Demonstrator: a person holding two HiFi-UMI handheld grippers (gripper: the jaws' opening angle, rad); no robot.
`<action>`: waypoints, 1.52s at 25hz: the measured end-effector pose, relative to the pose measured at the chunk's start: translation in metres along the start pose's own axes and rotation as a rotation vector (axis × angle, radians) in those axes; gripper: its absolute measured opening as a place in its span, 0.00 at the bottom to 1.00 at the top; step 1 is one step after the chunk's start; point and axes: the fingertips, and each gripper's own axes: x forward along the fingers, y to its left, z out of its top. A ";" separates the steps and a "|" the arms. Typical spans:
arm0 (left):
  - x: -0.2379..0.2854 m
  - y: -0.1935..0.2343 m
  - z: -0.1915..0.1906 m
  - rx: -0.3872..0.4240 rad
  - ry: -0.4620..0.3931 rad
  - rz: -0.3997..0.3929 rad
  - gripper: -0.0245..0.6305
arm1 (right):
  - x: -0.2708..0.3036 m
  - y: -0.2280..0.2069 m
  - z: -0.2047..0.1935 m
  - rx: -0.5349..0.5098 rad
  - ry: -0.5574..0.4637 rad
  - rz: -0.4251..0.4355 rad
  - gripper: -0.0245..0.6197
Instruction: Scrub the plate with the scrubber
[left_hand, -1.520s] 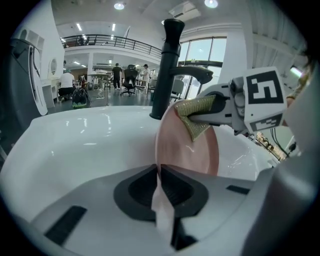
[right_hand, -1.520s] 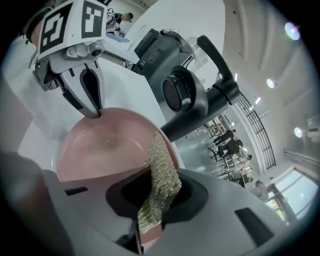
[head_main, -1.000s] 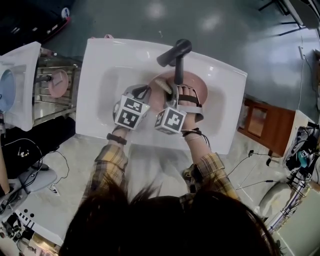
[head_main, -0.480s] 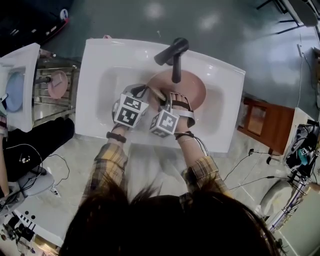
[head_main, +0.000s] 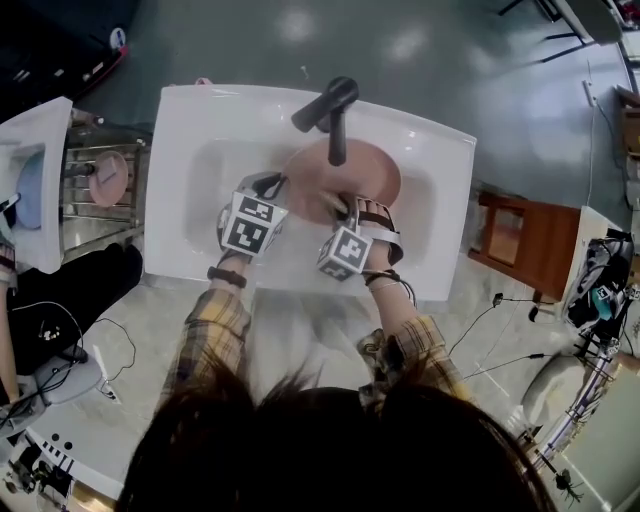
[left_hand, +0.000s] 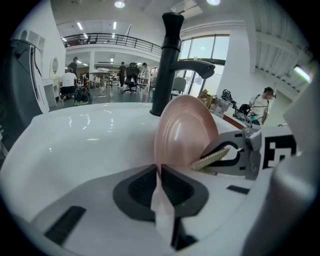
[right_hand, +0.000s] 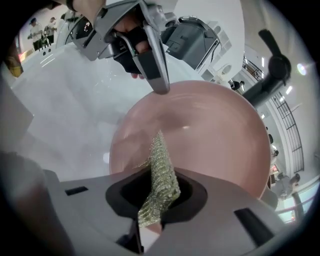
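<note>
Here we are over the white sink (head_main: 190, 115), black faucet (head_main: 325, 108) at the back, and both tools are down in the basin. The left gripper (left_hand: 159, 172) has its jaws pressed nearly together on the near rim of the pink plate (left_hand: 186, 132), a thin pinch with the rim squeezed right between the dark pads. The plate stands on edge in the basin, tilted, just in front of the faucet and under its spout, hollow face turned towards the right-hand tool. Over on that side, the right gripper (right_hand: 152, 202) is clamped tight on the scrubber (right_hand: 160, 172), a scrap of greenish-gold mesh that sticks up out of the jaws like a little flag. Its free end reaches in over the plate's lower inner face, and in the left gripper view it looks to be touching that face, close to the rim where the left gripper grips. From the head view the two marker cubes sit side by side at the front of the basin, close but apart, with plaid sleeves running back from them. Off to the left, a second pink plate (head_main: 108, 178) rests on a metal rack (head_main: 90, 215) beside the sink.
</note>
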 end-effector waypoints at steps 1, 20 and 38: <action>0.001 -0.001 0.000 0.000 0.000 0.001 0.07 | -0.002 -0.004 -0.008 0.005 0.012 -0.004 0.13; -0.027 0.001 0.015 -0.038 -0.039 0.042 0.21 | -0.057 -0.054 -0.027 0.332 -0.062 -0.018 0.15; -0.156 -0.068 0.154 0.031 -0.435 -0.010 0.17 | -0.232 -0.156 0.030 0.804 -0.590 -0.030 0.15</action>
